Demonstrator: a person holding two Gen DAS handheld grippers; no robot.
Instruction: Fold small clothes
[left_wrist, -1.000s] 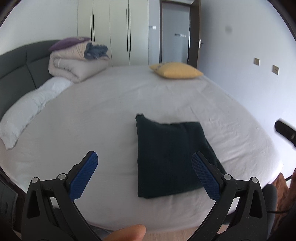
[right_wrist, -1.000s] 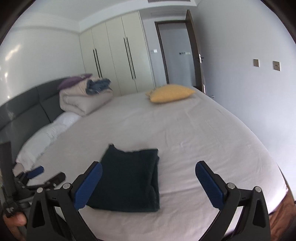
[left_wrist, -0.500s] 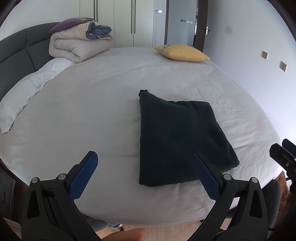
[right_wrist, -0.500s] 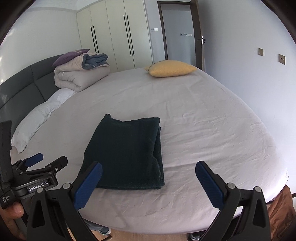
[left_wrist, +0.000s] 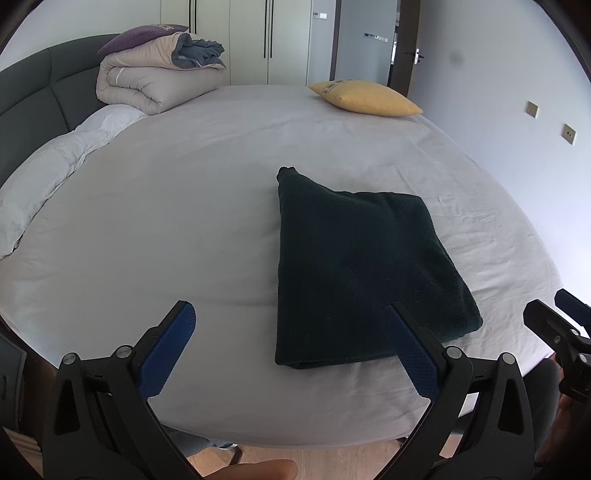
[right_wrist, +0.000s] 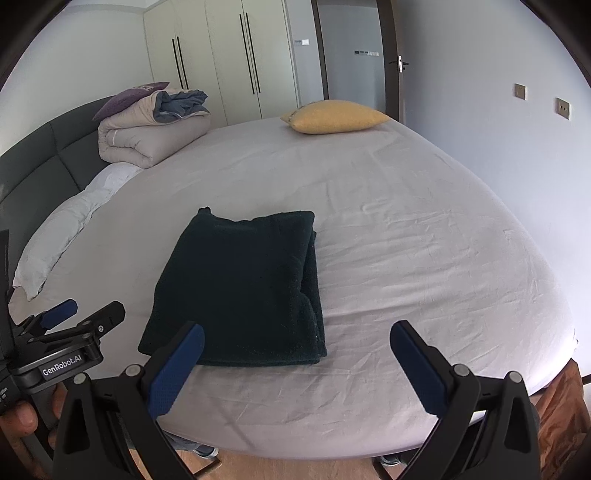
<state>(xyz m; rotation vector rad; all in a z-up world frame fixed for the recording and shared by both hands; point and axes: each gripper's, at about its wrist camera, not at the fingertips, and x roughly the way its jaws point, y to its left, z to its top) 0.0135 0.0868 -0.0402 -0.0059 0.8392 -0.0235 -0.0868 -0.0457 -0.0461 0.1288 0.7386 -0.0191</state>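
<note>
A dark green folded garment (left_wrist: 362, 266) lies flat on the white bed sheet (left_wrist: 166, 206), near the front edge; it also shows in the right wrist view (right_wrist: 243, 288). My left gripper (left_wrist: 291, 347) is open and empty, held above the bed's front edge, its right finger over the garment's near corner. My right gripper (right_wrist: 295, 365) is open and empty, just in front of the garment's near right corner. Each gripper shows at the edge of the other's view: the right one (left_wrist: 565, 325), the left one (right_wrist: 81, 317).
A yellow pillow (left_wrist: 365, 98) lies at the far side of the bed. A rolled beige duvet (left_wrist: 155, 81) with a purple pillow on it sits at the far left by the dark headboard (left_wrist: 33, 96). A white pillow (left_wrist: 48, 177) lies along the left. Wardrobes and a door stand behind.
Both grippers have moved forward and tilted down toward the bed, so the garment looms larger and nearer. Both stay open. The garment has not moved.
</note>
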